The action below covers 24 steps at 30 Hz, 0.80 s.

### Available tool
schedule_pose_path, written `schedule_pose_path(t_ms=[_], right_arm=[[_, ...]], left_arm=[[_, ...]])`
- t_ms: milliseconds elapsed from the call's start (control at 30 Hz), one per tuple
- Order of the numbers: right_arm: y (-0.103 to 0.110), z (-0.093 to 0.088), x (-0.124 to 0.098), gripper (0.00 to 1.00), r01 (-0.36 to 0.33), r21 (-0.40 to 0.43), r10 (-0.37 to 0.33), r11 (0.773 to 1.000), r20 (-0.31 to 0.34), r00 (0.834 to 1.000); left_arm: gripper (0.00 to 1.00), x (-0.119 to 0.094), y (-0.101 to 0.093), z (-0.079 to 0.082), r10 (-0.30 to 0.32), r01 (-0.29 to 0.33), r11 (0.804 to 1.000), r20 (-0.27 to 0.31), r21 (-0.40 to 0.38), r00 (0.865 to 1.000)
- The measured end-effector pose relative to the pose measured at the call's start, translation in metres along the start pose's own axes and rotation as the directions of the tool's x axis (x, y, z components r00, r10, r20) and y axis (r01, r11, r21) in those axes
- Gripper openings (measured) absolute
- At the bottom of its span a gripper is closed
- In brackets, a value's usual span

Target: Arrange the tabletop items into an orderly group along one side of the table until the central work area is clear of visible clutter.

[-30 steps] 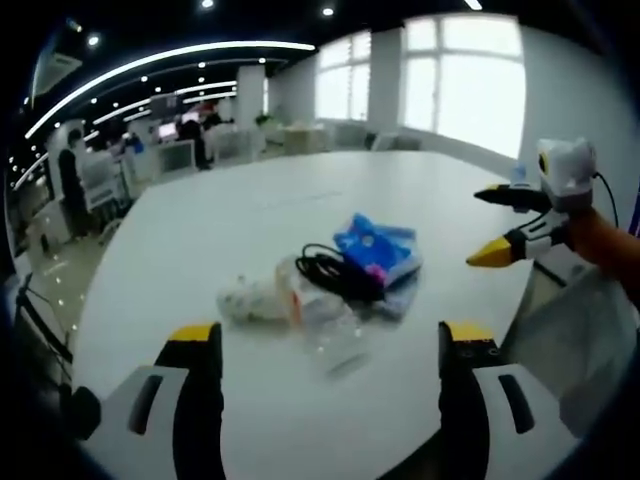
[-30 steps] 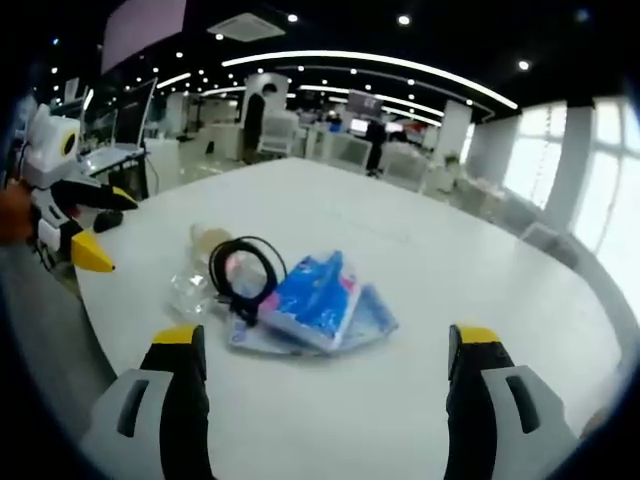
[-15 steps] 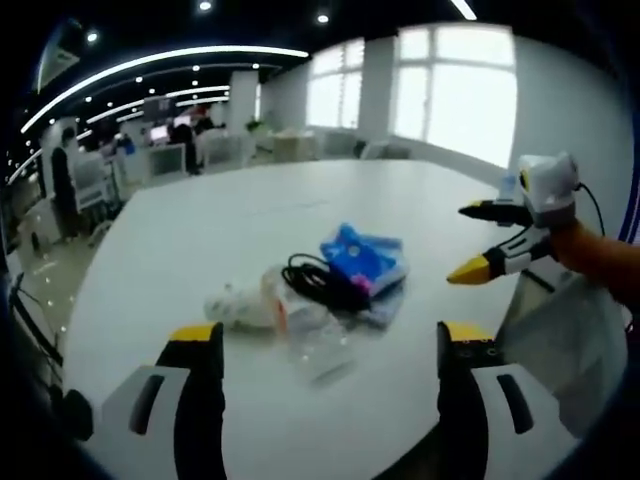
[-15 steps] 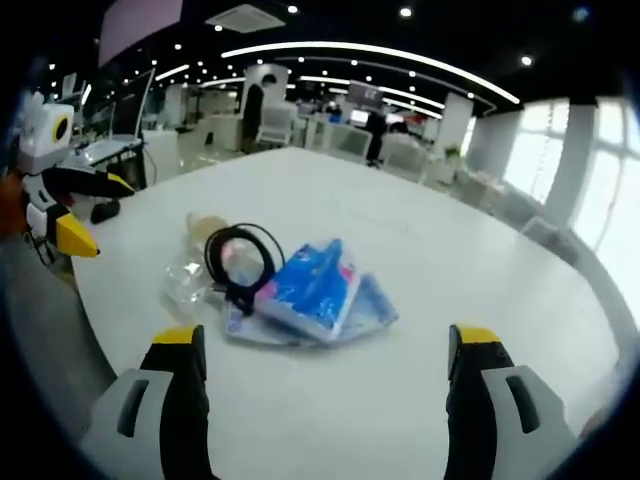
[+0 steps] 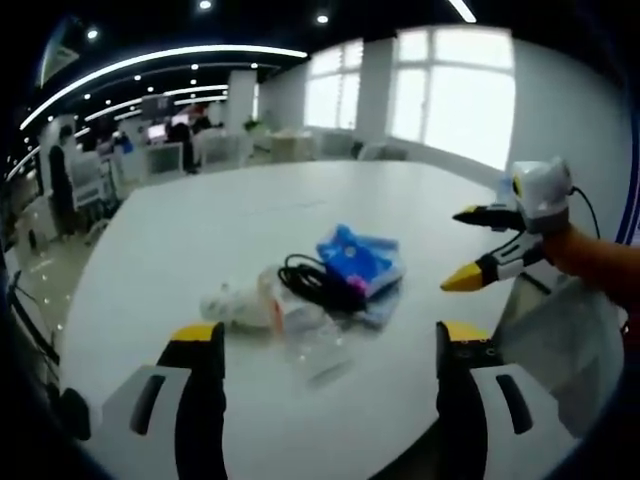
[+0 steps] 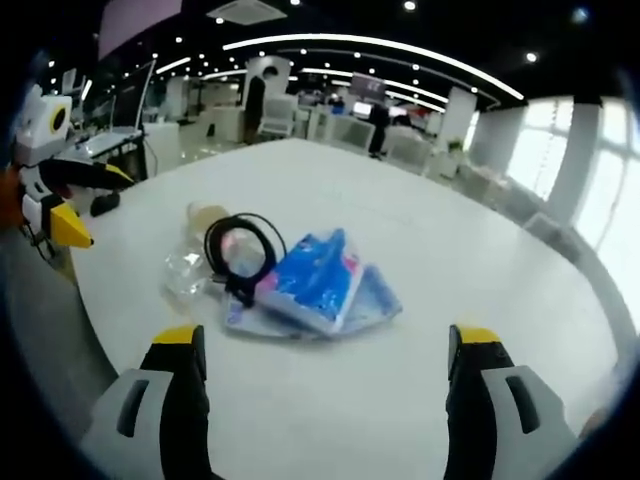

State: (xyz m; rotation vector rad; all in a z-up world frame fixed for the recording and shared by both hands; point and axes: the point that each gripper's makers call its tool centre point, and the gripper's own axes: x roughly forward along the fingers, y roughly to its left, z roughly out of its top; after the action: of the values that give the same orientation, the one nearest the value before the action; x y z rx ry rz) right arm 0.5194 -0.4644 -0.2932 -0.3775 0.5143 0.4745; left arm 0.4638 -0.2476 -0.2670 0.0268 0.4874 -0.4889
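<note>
Clutter pile at centre frame on the white counter, blue packet beside coiled black cable, unmoved since a second ago, while left gripper and right gripper hover with jaws spread wide, holding nothing.

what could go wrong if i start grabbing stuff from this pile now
The black cable lies coiled on the blue packet, so lifting the packet could drag or flip it. The clear wrappers look flimsy and may slip from open jaws. Both grippers face the pile from opposite sides and might collide.
</note>
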Motion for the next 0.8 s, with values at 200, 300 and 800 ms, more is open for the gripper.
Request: schedule_pose_path(t_ms=[200, 300, 800], right_arm=[[0.0021, 0.0008, -0.0005, 0.96, -0.01, -0.006, 0.01, 1.0, -0.001, 1.0], [0.0026, 0.0004, -0.0001, 0.96, -0.012, -0.006, 0.012, 1.0, -0.004, 1.0], [0.0045, -0.0002, 0.0014, 0.95, -0.024, -0.011, 0.024, 1.0, -0.011, 1.0]], left_arm=[[0.83, -0.0003, 0.0004, -0.001, 0.001, -0.001, 1.0, -0.006, 0.0, 1.0], [0.83, 0.0001, 0.0006, -0.0009, 0.002, -0.002, 1.0, -0.007, 0.002, 1.0], [0.8, -0.0014, 0.0038, -0.0012, 0.015, -0.015, 1.0, -0.011, 0.001, 1.0]])
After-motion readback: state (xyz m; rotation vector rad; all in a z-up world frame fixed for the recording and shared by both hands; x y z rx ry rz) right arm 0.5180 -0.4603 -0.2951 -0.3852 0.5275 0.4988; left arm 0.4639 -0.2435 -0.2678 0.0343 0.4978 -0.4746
